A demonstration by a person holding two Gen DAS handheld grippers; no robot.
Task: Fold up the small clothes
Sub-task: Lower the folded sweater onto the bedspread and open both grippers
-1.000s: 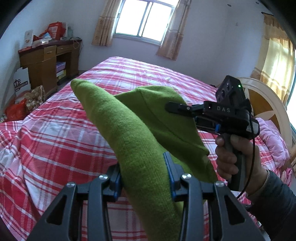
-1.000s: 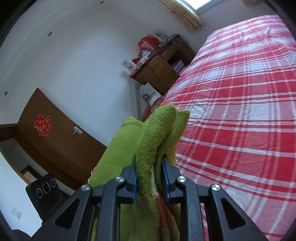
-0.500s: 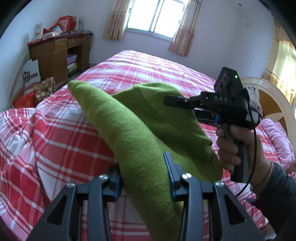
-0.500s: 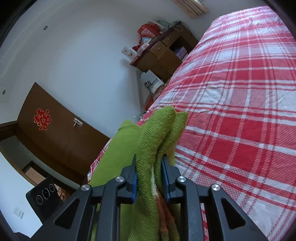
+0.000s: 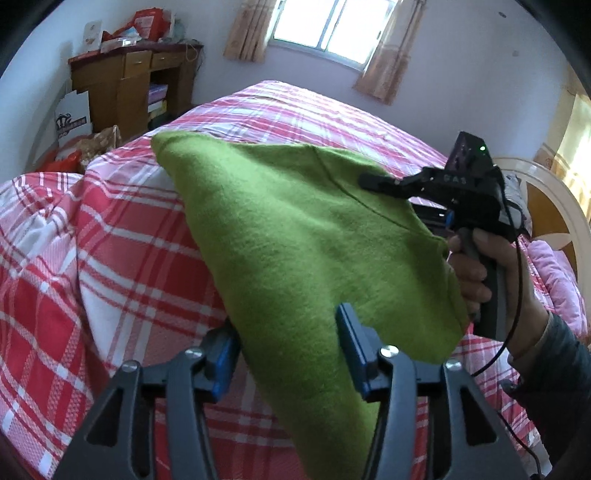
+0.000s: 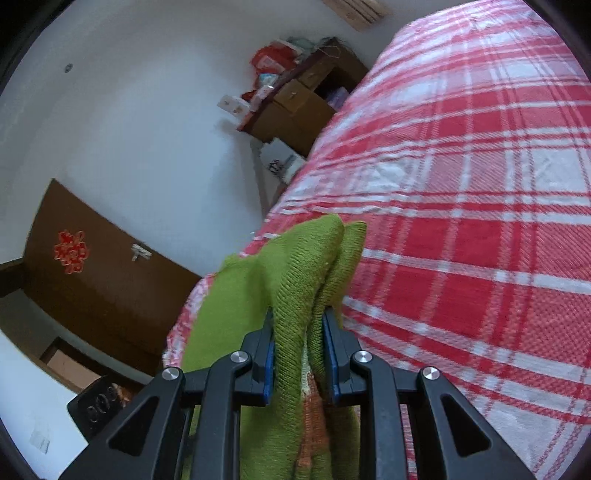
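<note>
Green knitted garment (image 5: 295, 236) held up in the air above the red-and-white plaid bed (image 5: 92, 258), stretched between two grippers. Left gripper (image 5: 288, 350) with blue pads (image 5: 351, 347) pressed on both sides of a thick fold of the garment; jaws moderately apart, filled by the cloth. Right gripper (image 6: 299, 354) clamped narrow on a bunched edge of the same garment (image 6: 303, 280), jaws almost closed, with an orange patch of knit (image 6: 314, 417) visible below the pads. From the left wrist view, right gripper (image 5: 373, 181) seen at the far right corner of the garment, gripped by a hand (image 5: 476, 269). Beyond the bed, a wooden desk (image 5: 122, 85) against the wall to the left, a window (image 5: 325, 26) with curtains behind the far end. Brown door (image 6: 85, 269) with red ornament (image 6: 70, 251) left of the bed in the right wrist view.
</note>
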